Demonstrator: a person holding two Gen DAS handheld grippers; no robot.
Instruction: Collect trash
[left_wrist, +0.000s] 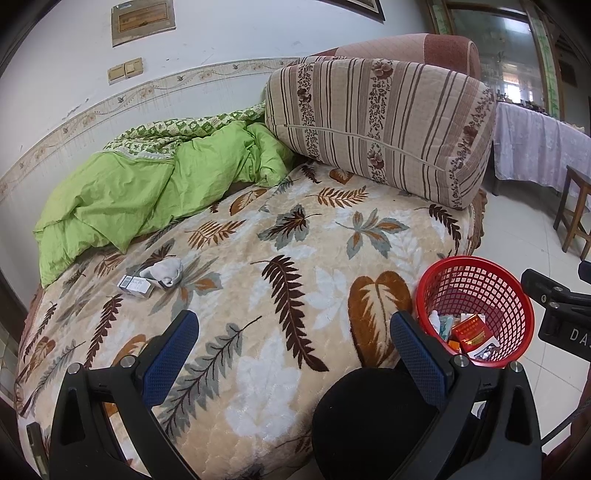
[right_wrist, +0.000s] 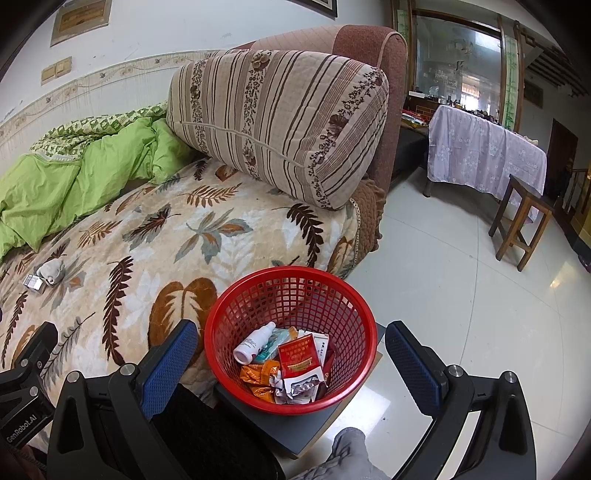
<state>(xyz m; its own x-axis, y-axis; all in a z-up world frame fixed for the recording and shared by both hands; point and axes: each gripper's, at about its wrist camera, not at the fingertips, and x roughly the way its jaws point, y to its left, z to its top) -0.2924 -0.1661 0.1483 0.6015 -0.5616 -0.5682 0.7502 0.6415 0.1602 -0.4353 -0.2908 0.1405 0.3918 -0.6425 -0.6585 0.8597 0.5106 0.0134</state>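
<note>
- A bed covered by a leaf-patterned plush blanket (left_wrist: 258, 266) fills most of both views; a crumpled green quilt (left_wrist: 147, 184) is heaped along the wall side and a striped bolster cushion (left_wrist: 380, 129) is propped at the head.
- A red mesh basket (right_wrist: 291, 291) is set on a dark flat board beside the bed edge, below the right gripper; a white bottle, a red cigarette packet, orange wrappers and crumpled foil are already held in it.
- Two pieces of trash are left on the blanket, well apart from the basket: a crumpled grey-white wad (left_wrist: 166, 271), possibly a tissue or cloth, and a small silver-white box (left_wrist: 136, 286) lying just beside it, perhaps touching.
- The step in hand is judged to be a reach for these two items, better made by the left gripper, which faces them.
- For a clean pick, one item should be taken at a time; the fingers should be brought down astride it and pressed lightly into the plush, so that the blanket is not pinched with it. The box is best gripped across its narrow sides.
- The left gripper (left_wrist: 295, 354) is spread wide apart; nothing is held, and only blanket is seen between the blue pads.
- The right gripper (right_wrist: 291, 365) is likewise wide apart and empty, poised over the basket without touching it.
</note>
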